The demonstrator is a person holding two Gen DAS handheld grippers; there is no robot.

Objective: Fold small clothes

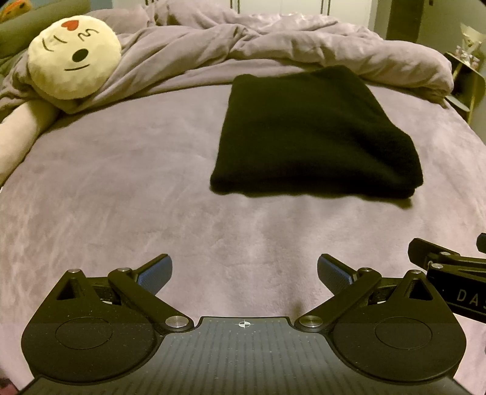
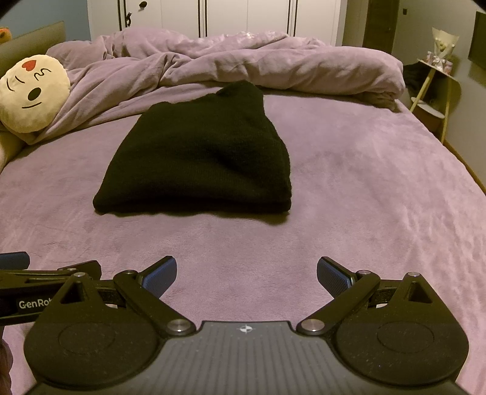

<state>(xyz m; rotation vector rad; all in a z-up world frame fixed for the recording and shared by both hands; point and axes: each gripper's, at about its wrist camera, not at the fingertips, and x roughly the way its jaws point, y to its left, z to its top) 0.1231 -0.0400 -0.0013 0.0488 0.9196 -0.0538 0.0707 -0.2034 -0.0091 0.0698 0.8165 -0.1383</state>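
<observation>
A black knitted garment [image 1: 313, 133] lies folded into a thick rectangle on the purple bedspread [image 1: 121, 188]; in the right wrist view the same garment [image 2: 200, 158] sits left of centre, its far end slightly humped. My left gripper [image 1: 244, 273] is open and empty, hovering over bare bedspread a good way short of the garment. My right gripper [image 2: 246, 275] is also open and empty, level with the left one and likewise short of the garment's near edge. Each gripper shows at the edge of the other's view.
A round cream cushion with a face [image 1: 74, 57] rests at the back left, half under a rumpled purple duvet [image 1: 273, 39] across the far side. A small shelf stand [image 2: 434, 88] is beyond the bed's right edge. White wardrobe doors [image 2: 224, 18] stand behind.
</observation>
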